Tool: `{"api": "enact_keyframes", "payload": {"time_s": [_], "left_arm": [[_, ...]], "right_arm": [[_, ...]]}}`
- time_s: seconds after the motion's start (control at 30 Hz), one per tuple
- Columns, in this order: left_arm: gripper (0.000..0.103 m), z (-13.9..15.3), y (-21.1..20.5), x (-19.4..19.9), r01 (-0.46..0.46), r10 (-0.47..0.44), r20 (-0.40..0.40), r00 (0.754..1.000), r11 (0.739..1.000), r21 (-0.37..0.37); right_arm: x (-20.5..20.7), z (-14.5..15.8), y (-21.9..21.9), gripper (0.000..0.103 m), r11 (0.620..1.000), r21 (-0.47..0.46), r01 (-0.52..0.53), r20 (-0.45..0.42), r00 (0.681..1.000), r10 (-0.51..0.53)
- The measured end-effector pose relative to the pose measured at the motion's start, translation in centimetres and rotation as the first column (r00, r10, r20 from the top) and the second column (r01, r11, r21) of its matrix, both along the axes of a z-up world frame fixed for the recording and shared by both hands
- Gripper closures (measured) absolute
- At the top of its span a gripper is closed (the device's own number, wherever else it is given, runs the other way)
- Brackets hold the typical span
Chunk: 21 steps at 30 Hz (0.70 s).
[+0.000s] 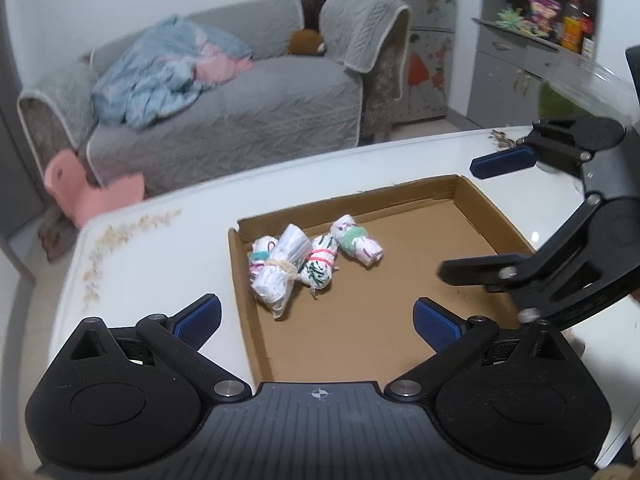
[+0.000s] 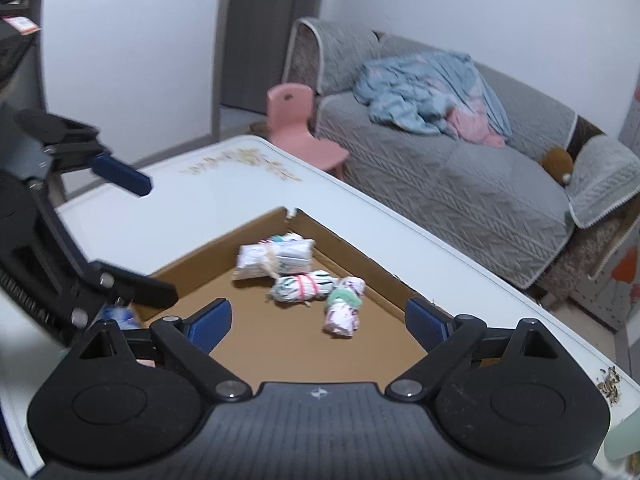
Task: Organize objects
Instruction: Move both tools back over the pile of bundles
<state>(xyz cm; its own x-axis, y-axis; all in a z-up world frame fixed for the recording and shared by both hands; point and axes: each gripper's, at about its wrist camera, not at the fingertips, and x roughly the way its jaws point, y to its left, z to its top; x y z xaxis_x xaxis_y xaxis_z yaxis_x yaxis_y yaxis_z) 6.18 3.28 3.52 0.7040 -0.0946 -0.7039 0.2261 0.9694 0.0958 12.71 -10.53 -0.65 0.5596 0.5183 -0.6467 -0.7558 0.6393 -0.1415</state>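
Note:
Several small rolled cloth bundles tied with bands lie together in a shallow cardboard tray [image 1: 404, 195]: a large white one [image 1: 282, 276], one with a red band [image 1: 320, 266] and one with a green band [image 1: 358, 244]. My left gripper [image 1: 318, 318] hovers open over the tray's near part, nothing between its fingers. My right gripper [image 1: 480, 216] reaches in from the right, also open and empty. In the right wrist view the bundles [image 2: 302, 286] lie in the tray's far corner [image 2: 360, 264], ahead of my open right gripper [image 2: 320, 320]. The left gripper [image 2: 148, 236] stands at the left.
The tray rests on a white table [image 1: 160, 264] with a floral corner print. Beyond the table stand a grey sofa [image 1: 240, 112] with a blue blanket, a pink child's chair [image 2: 296, 128] and a shelf of packaged goods [image 1: 552, 12].

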Motion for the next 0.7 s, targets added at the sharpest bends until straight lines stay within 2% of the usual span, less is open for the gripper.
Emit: {"api": "enact_keyframes", "payload": {"time_s": [0.13, 0.43, 0.57, 0.7], "left_arm": [[0.001, 0.1, 0.5, -2.0, 0.053, -0.054, 0.032, 0.998, 0.998, 0.032], [0.001, -1.3, 2.1, -6.8, 0.08, -0.083, 0.064, 0.994, 0.996, 0.045], [0.001, -2.6, 2.4, -9.8, 0.158, -0.164, 0.099, 0.982, 0.986, 0.06], [0.001, -5.2, 2.0, -12.9, 0.242, -0.25, 0.087, 0.964, 0.966, 0.085]], "right_arm": [[-2.0, 0.7, -1.7, 0.008, 0.997, 0.045, -0.056, 0.028, 0.998, 0.055], [-6.2, 1.2, -5.1, 0.002, 0.991, 0.082, -0.102, 0.076, 0.993, 0.096], [-8.3, 0.4, -7.1, 0.001, 0.986, 0.073, -0.148, 0.092, 0.986, 0.141], [-9.4, -1.8, -9.4, 0.001, 0.987, 0.049, -0.152, 0.082, 0.986, 0.147]]}}
